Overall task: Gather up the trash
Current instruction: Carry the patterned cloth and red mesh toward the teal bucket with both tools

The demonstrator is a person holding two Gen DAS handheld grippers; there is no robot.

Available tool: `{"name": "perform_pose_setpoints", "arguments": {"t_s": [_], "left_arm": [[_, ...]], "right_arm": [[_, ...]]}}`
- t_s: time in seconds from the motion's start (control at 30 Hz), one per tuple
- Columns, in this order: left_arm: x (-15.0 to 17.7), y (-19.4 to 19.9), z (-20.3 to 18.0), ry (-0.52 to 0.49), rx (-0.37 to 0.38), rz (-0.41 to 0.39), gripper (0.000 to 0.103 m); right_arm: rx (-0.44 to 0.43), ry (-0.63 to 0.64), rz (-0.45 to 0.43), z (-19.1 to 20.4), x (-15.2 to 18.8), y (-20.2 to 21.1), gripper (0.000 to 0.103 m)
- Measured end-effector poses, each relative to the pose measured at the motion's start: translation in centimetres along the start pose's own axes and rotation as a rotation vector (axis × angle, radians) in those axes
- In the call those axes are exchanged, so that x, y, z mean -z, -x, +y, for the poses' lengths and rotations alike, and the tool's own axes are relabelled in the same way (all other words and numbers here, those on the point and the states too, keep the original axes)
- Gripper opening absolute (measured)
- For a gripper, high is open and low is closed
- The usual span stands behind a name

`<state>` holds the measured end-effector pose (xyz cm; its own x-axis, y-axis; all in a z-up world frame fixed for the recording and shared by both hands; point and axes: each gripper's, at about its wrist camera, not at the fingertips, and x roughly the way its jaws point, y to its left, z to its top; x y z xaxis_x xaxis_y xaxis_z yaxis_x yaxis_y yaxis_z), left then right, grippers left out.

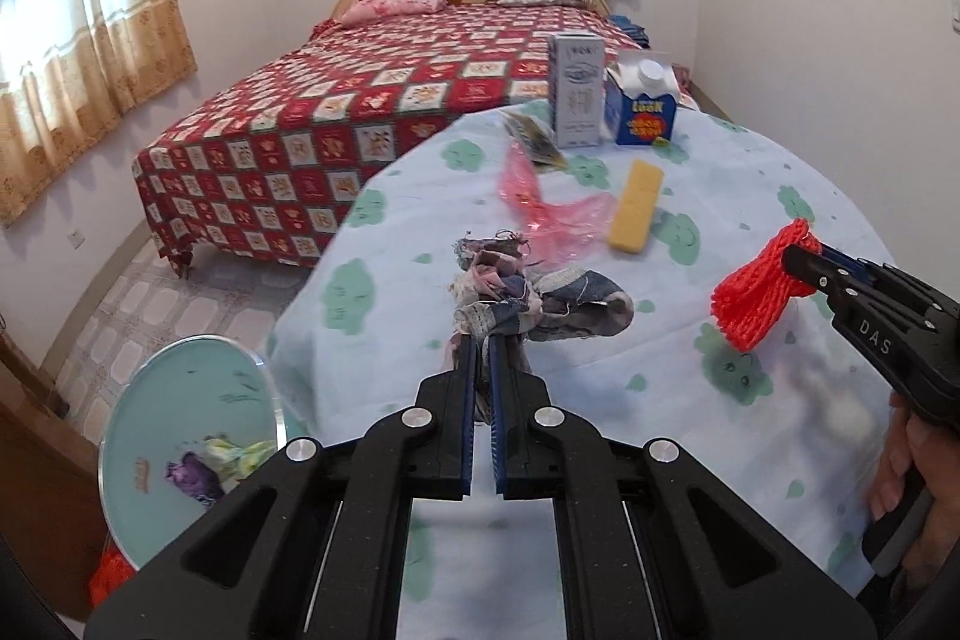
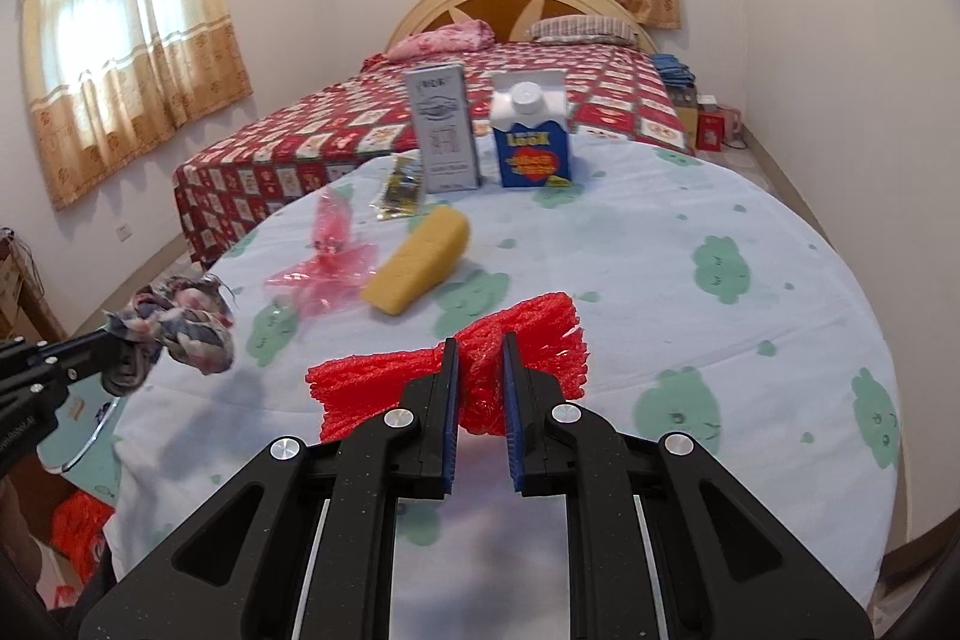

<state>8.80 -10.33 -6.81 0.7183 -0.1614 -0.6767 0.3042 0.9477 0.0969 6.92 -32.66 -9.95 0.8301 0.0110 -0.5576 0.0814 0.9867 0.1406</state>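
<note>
Left gripper (image 1: pixel 483 340) fingers clamp a crumpled cloth scrap (image 1: pixel 528 295); right gripper (image 2: pixel 480 349) fingers pinch red foam netting (image 2: pixel 444 370), both lifted off the counter (image 2: pixel 690 340), presumably for binning.

Both tools are matte black plastic. The left gripper (image 1: pixel 483 340) has two flat fingers faced with ribbed blue pads (image 1: pixel 497 400), linked by angular arms with round silver screws (image 1: pixel 418 419) at the pivots. The right gripper (image 2: pixel 480 358) is built alike; at 3 o'clock in the left view its side carries white letters "DAS", and bare skin of the right hand (image 1: pixel 906 466) wraps a grey-edged handle.
</note>
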Motion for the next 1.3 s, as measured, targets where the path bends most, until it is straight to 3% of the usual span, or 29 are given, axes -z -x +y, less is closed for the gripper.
{"name": "perform_pose_setpoints", "arguments": {"t_s": [0.3,0.7,1.3], "left_arm": [[1.5,2.5,4.7,0.016,-0.067,-0.027,0.004],[4.2,4.4,11.3,0.078,-0.153,-0.026,0.004],[7.3,5.6,18.1,0.164,-0.254,-0.008,0.004]], "right_arm": [[-0.05,-0.012,-0.026,2.6,-0.2,0.4,0.014],[-0.113,0.118,-0.018,10.0,-1.0,-0.7,0.014],[-0.174,0.234,-0.033,16.9,-2.2,-2.6,0.015]]}}
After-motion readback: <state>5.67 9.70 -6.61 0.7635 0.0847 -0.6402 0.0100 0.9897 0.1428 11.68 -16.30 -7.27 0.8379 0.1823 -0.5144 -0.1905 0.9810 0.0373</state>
